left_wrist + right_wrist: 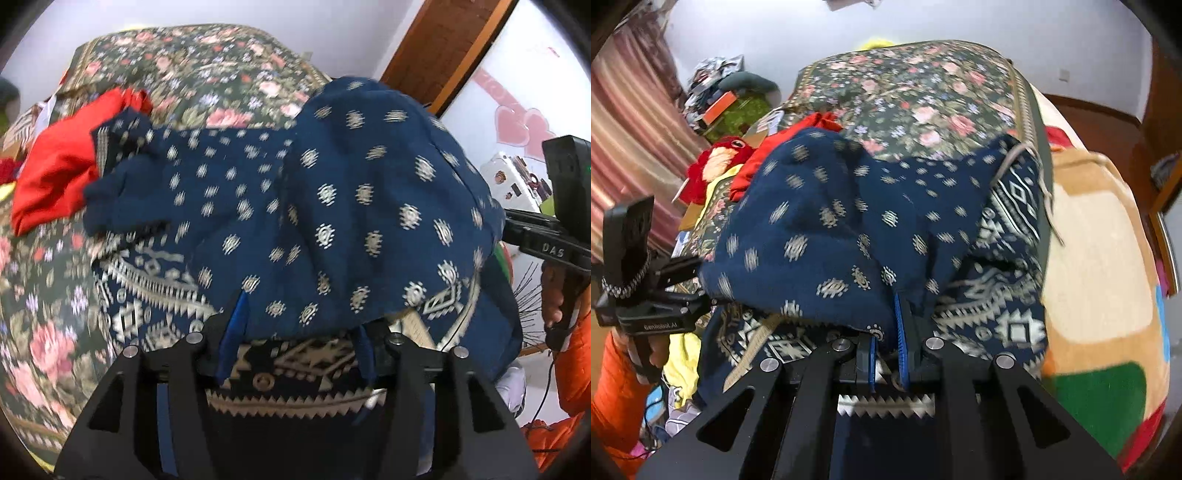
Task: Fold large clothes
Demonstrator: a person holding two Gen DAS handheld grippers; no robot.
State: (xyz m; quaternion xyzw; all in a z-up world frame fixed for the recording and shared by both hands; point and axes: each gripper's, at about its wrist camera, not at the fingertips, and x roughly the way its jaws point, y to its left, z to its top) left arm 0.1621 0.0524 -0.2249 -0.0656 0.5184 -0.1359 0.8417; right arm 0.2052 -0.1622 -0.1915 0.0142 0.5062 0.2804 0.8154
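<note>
Fold carried over: my right gripper (886, 354) pinches the navy printed garment (827, 229) at 12 o'clock; my left gripper (295, 332) gapes, probably releasing it.

The patterned garment (332, 206) lies on the bedspread (207, 66), a second garment (55, 173) seemingly touching its far-left edge.

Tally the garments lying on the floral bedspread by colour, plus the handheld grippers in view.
Navy patterned garment: 1
Red garment: 1
Grippers: 2, left gripper and right gripper
Total: 4
</note>
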